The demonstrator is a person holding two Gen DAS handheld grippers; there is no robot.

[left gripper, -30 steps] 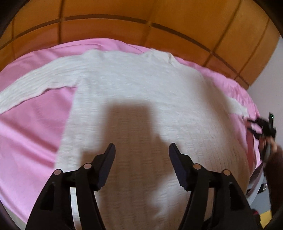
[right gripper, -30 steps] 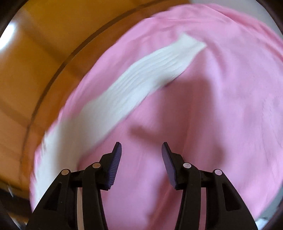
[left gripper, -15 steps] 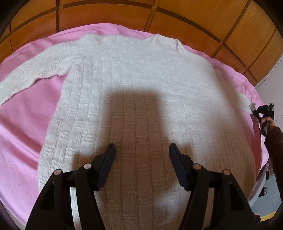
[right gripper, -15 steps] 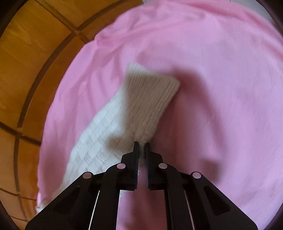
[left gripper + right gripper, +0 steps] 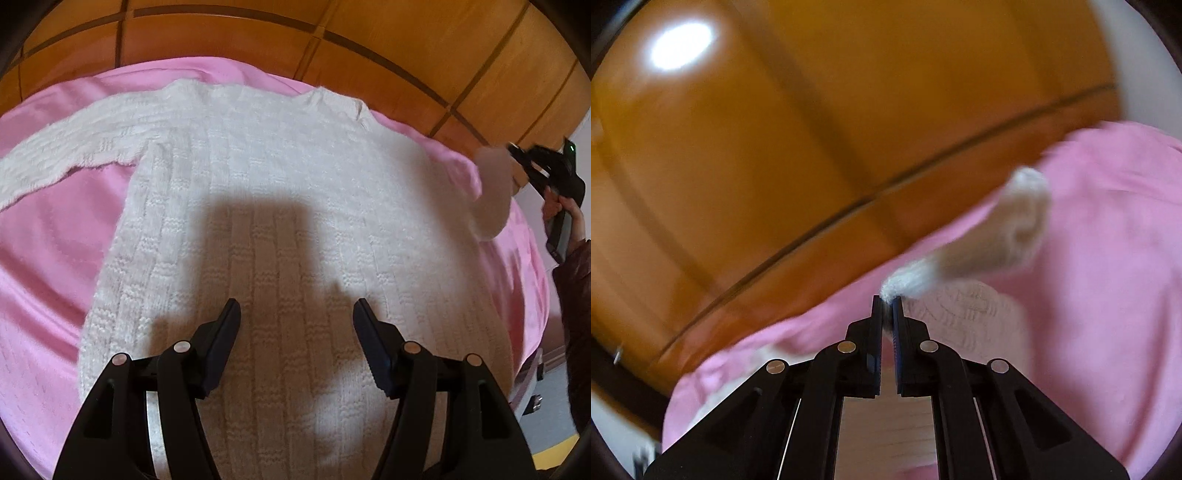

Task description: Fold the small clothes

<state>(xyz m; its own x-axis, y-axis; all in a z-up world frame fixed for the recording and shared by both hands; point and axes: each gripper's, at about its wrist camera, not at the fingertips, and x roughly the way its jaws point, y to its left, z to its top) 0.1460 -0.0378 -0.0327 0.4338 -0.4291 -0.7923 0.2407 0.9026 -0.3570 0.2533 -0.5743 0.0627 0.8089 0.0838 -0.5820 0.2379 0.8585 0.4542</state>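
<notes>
Lifted off the pink bedsheet since a second ago, the sweater's right sleeve cuff hangs pinched in the closed right gripper, starting the sleeve fold, while the left gripper hovers open over the hem.

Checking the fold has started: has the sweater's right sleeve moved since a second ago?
Yes. The right claw has lifted the sleeve off the pink sheet, toward the wooden headboard.

**A bedroom at home**

A bed covered with a pink sheet fills most of both views. Behind it rises a glossy orange-brown wooden headboard divided into panels by dark grooves. A white knitted sweater lies spread on the sheet.
</notes>
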